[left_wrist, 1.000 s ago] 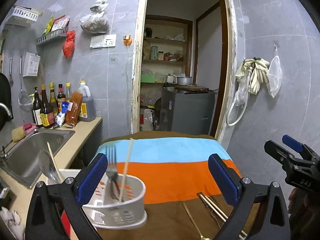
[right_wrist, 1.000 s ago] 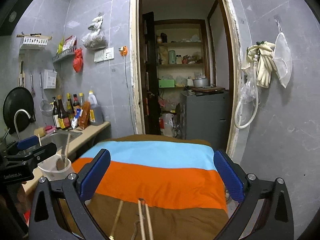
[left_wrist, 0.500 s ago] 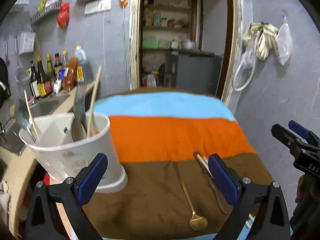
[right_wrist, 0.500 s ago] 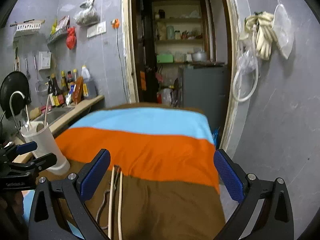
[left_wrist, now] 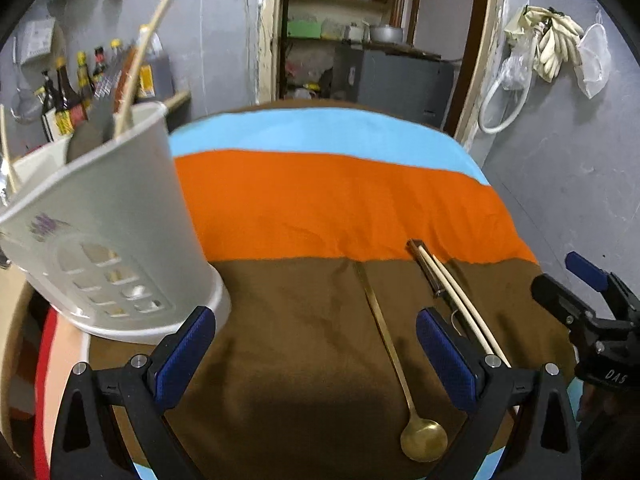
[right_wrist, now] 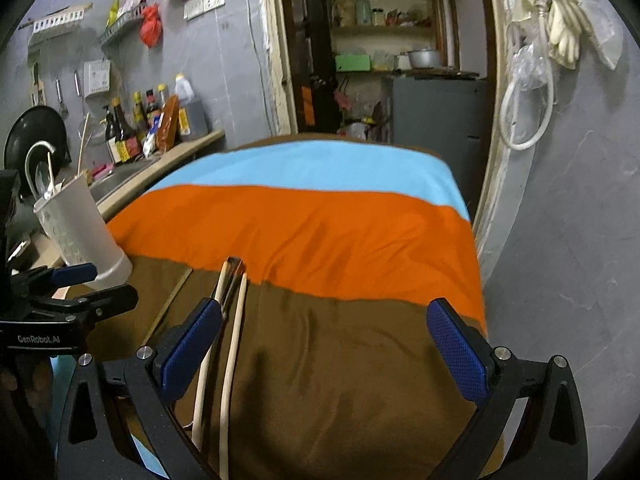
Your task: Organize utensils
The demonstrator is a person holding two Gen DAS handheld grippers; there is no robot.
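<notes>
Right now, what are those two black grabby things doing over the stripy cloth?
A person holds a gripper in each hand, tidying utensils. Both the left gripper and the right gripper hover with jaws open and empty. A gold spoon and wooden chopsticks lie loose on the brown stripe of the cloth. The white utensil holder stands at the cloth's left edge with a few utensils already in it.

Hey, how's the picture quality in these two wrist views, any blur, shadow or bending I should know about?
Left wrist view: the white utensil holder close by looks soft and smeared, a dark shadow lies on the brown cloth between the left gripper fingers, and the door frame bows. Right wrist view: sharper, dim indoor light, a fainter shadow near the chopsticks, black corners from the fisheye.
</notes>
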